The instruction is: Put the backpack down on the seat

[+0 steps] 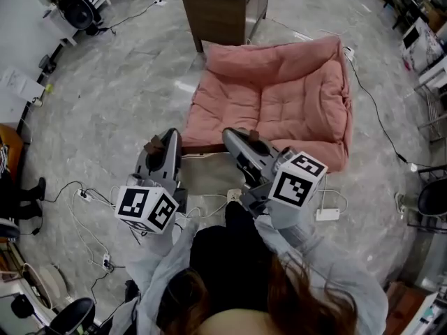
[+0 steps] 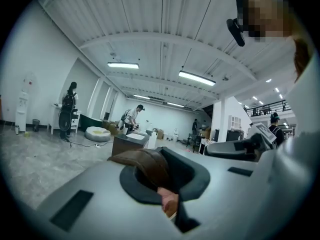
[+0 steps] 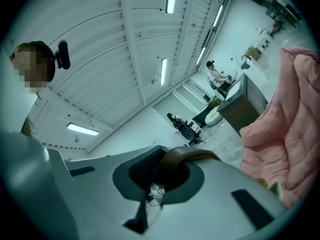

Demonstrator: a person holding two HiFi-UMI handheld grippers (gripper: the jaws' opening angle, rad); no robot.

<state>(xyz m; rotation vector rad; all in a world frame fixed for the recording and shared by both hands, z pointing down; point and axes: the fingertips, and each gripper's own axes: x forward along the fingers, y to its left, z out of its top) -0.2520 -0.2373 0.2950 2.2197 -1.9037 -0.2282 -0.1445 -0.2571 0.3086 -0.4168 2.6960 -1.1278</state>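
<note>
The left gripper point(image 1: 167, 142) is closed tight on a brown strap point(image 2: 145, 164), and the right gripper point(image 1: 236, 138) is closed the same way on another brown strap point(image 3: 187, 156). Both point level. The backpack point(image 1: 223, 257) is, as far as I can judge, the dark bulk between the forearms at 6 o'clock of the grippers. The head view does not show clearly whether that is bag or clothing. The pink cushioned seat point(image 1: 279, 96) lies on the floor at 12 o'clock, well apart from the jaws and with nothing on it.

The step in hand looks like the carry toward the seat, so the task is only begun.

To do it well:
- Move the 2 grippers together at 1 height, so neither strap takes the whole load and slides through its pads.
- Aim for the middle of the cushion, short of the raised back edge at 12 o'clock and the wooden cabinet point(image 1: 223, 9) beyond it.
- Step over the cables point(image 1: 91, 201) trailing at 8 o'clock.
- Lower until the bag's weight rests on the cushion, and only then open the jaws.
</note>
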